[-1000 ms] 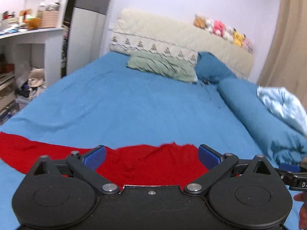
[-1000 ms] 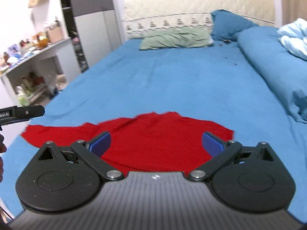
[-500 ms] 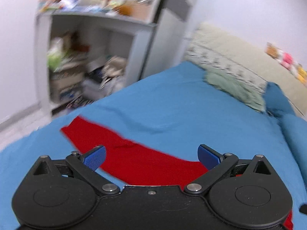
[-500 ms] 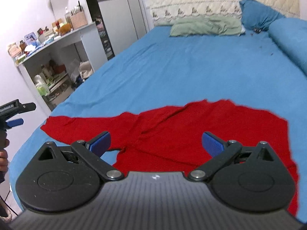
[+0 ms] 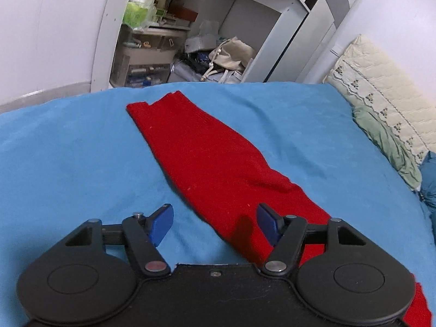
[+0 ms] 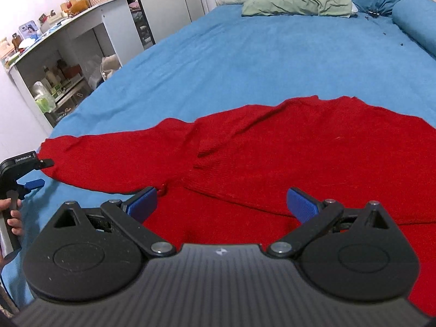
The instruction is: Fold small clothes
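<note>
On the blue bed [image 6: 272, 54], which fills most of both views, a red sweater [image 6: 313, 158] lies spread flat near the foot end. Its body sits directly ahead of and beneath the right gripper [image 6: 223, 204], and one long sleeve [image 5: 196, 147] stretches off toward the bed's edge and the white shelving unit [image 5: 169, 32] beside it. A green pillow [image 6: 294, 5] rests at the far end against the cream headboard [image 5: 387, 95].

The right gripper hovers over the sweater's body with its blue fingers [image 6: 299, 204] spread wide apart and holding nothing; red cloth shows between and below both of them, with a fold line running across just ahead of the tips.

The left gripper [image 5: 215, 222] points along the sleeve toward its cuff. Its fingers [image 5: 265, 223] are also parted and empty: the right-hand one sits over the sleeve's edge, while the left-hand one is above bare blue sheet, just beside the cloth. In the right wrist view that gripper appears at the left border, close to the cuff end.
</note>
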`<state>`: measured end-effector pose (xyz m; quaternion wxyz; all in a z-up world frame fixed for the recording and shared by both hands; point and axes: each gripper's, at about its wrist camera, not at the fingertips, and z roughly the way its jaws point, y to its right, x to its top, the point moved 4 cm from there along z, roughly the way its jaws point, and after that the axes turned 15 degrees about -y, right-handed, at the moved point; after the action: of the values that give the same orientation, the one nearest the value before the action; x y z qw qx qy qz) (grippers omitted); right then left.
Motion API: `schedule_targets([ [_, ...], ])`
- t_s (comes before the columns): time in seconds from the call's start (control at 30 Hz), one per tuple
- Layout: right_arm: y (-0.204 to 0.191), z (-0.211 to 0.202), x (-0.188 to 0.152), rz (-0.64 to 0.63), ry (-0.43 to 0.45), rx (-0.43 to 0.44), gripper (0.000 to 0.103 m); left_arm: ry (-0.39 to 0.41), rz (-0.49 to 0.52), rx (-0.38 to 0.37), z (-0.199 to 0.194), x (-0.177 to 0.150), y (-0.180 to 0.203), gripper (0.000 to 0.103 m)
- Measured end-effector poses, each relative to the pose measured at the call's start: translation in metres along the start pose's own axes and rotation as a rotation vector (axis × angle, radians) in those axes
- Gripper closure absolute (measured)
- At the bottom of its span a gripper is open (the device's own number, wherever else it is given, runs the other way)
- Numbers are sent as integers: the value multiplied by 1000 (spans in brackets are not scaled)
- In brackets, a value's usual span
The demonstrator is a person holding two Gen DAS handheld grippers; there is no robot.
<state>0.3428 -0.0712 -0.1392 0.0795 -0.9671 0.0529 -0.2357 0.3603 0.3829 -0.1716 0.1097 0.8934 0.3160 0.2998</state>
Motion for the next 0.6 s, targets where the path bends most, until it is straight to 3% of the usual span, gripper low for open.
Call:
schedule_targets([
  [0.13, 3, 16, 2, 8, 6, 16, 0, 34, 8, 35, 6, 5, 6, 33],
  [0.17, 4, 19, 2, 12, 8, 18, 0, 36, 6, 42, 11, 8, 7, 37],
  [0.2, 5, 22, 2, 19, 9, 20, 0, 41, 4, 57, 15, 12, 7, 43],
  [0.27, 7, 26, 2, 32, 8, 26, 0, 43, 6, 94, 19, 16, 8, 75],
  [0.37, 8, 29, 1, 34, 12, 29, 0, 30, 8, 87, 22, 18, 8, 95],
  [0.5, 12, 27, 2, 27, 20, 22, 0, 48, 70, 100, 13, 18, 23, 97],
  [0.6, 17, 19, 4, 42, 42, 22, 0, 90, 116, 70, -6, 17, 46, 97],
])
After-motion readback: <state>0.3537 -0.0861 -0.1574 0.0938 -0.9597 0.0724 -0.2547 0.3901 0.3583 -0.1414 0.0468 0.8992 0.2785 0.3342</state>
